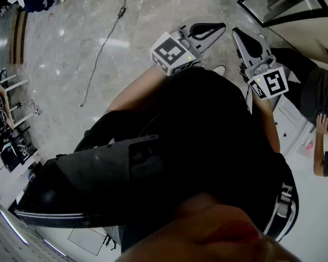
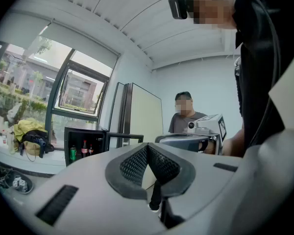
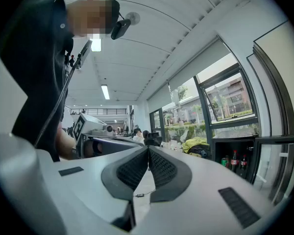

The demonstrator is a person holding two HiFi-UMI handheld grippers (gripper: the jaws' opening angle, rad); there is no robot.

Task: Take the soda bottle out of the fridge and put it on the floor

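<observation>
Soda bottle [image 2: 84,148] upright w/in fridge [image 2: 83,131].

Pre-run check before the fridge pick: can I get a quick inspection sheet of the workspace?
Surface: glossy marble floor.
Job's things: black mini fridge, door open; soda bottles upright inside, untouched.
Clutter: green can beside the bottles; yellow cloth on the window ledge.
Grippers: left gripper shut, empty; right gripper shut, empty.
Cables: one black cable across the floor.
Surroundings: large window; bystander standing nearby.
</observation>
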